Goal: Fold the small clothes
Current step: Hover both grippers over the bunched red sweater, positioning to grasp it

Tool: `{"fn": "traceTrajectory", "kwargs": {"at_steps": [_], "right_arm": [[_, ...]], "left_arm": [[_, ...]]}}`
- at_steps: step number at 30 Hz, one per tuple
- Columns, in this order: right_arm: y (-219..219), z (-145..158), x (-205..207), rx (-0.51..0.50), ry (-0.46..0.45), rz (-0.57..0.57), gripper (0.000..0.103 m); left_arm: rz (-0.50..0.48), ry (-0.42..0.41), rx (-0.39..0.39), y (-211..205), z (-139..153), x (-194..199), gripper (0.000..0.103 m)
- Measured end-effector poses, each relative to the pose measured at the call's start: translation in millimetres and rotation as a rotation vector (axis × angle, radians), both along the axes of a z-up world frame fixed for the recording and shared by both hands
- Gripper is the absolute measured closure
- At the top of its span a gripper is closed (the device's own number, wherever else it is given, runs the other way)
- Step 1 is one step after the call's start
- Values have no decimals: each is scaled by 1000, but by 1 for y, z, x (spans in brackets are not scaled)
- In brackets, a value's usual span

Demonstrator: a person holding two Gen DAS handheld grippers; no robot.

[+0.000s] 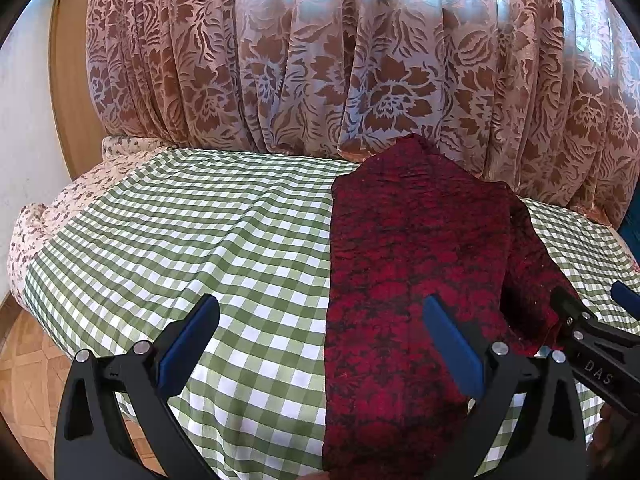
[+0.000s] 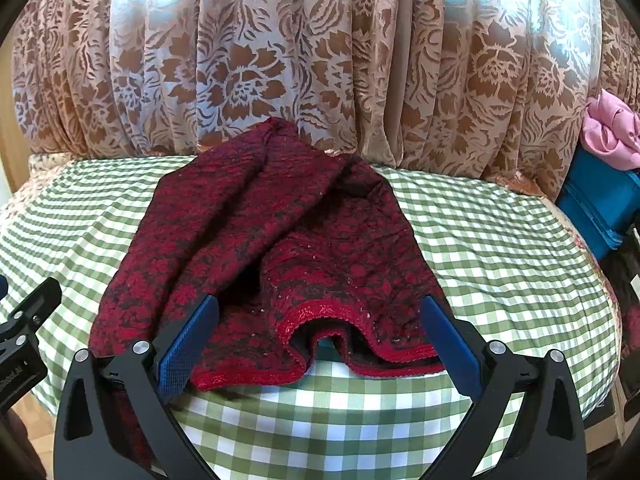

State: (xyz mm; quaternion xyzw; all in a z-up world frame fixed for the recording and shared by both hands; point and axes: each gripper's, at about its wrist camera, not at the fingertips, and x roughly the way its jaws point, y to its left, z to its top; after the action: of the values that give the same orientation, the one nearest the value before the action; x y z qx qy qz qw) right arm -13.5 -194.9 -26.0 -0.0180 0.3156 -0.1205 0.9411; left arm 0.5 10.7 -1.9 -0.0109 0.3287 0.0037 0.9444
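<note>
Getting ready to fold the red cloth

My left gripper (image 1: 320,344) and right gripper (image 2: 318,344) are both wide apart, holding nothing. The red cloth (image 2: 280,240) lies at 12 o'clock on the checked cover (image 2: 500,248), so I can grab its hem.

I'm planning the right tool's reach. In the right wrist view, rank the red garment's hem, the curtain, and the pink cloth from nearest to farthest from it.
1. Hem: between the right tool's open fingers.
2. Pink cloth: far right, atop something blue.
3. Curtain: behind the bed, straight ahead.
Pink cloth and curtain are too close to call.
</note>
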Motion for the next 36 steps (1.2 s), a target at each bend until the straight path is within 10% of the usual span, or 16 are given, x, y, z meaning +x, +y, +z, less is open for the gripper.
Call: {"fn": "traceTrajectory", "kwargs": {"at_steps": [36], "right_arm": [[12,1,-6,-68,-23,24,3]], "left_arm": [[-37,5,30,-7,-2,-2,2]]}}
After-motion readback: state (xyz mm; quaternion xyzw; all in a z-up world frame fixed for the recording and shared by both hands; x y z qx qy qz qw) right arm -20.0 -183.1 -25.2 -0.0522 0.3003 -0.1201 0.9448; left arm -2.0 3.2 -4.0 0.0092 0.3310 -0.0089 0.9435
